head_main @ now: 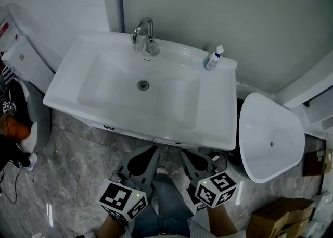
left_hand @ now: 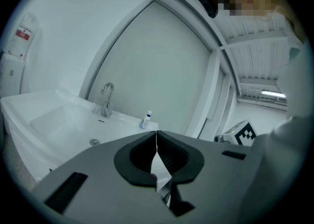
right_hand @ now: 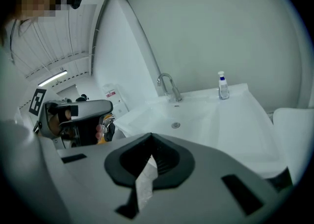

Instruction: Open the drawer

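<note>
The white washbasin tops a vanity. Its overhanging rim hides the drawer front in the head view. In the left gripper view a white cabinet face shows under the basin. Both grippers hang low in front of the basin's near edge, pointing at it. My left gripper is shut with nothing between its jaws, its tips meeting. My right gripper sits beside it, also shut and empty. Neither touches the vanity.
A chrome tap and a small pump bottle stand at the basin's back. A white oval fixture sits close on the right, a cardboard box beyond it. A white unit and a person are at the left.
</note>
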Demonstrator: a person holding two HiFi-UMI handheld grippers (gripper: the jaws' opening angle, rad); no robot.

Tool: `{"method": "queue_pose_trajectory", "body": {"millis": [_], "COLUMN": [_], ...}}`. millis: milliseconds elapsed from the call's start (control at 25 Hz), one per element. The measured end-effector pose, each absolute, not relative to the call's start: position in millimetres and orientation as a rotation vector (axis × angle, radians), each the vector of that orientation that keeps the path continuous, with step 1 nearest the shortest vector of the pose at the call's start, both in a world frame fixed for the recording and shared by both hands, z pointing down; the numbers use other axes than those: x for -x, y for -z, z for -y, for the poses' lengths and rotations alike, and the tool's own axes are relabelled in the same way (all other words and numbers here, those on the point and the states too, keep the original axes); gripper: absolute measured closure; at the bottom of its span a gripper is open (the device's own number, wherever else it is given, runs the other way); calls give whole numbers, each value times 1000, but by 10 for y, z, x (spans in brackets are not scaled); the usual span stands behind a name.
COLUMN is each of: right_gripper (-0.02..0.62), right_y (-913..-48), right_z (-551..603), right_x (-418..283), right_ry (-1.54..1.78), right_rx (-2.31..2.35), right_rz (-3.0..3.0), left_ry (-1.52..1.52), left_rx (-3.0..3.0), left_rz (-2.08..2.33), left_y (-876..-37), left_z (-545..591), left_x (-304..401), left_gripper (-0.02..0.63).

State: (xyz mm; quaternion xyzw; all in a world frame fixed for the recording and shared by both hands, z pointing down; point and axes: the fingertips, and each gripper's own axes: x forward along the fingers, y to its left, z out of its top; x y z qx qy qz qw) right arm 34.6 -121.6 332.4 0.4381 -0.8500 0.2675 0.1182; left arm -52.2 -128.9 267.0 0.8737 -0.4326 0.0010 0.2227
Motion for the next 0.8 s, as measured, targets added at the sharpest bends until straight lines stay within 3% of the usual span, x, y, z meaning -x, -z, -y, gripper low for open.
{"method": "queue_pose_trajectory", "body": {"millis": [800], "right_gripper": [589], "right_y": [-4410], "right_z": [1140], "right_x": [-457], "right_ry": [-767], "right_rx": [-1442], "right_rz": [2365], "left_ry": [-81], "left_rx": [-2467], "left_rz": [1025], "left_y": [-3732], "left_z": [1085], "left_x": [209], "left_gripper": [588]}}
